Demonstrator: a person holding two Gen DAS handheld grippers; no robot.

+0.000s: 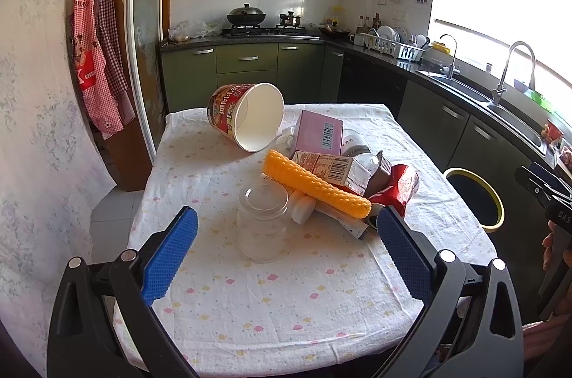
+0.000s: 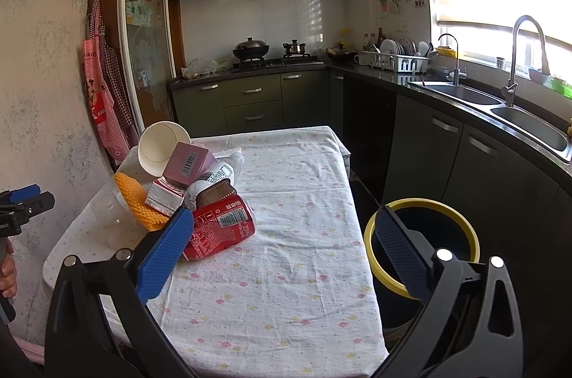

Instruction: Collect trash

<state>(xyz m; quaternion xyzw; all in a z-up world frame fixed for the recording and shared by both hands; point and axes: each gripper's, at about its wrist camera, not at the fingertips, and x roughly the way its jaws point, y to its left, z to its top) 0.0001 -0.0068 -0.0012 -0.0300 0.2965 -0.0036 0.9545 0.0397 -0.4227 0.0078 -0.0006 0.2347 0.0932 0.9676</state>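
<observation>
Left gripper (image 1: 286, 235): jaws spread wide, holding nothing, poised above the table (image 1: 286, 306) with the upturned clear jar (image 1: 262, 224) between the pads. Trash pile at table centre: noodle cup (image 1: 246, 115) on its side, yellow corn-shaped piece (image 1: 314, 185), pink box (image 1: 318, 133), crushed red can (image 2: 221, 228). Right gripper (image 2: 282, 235): released, empty. Yellow-rimmed bin (image 2: 422, 242) just beside the table's right edge.
</observation>
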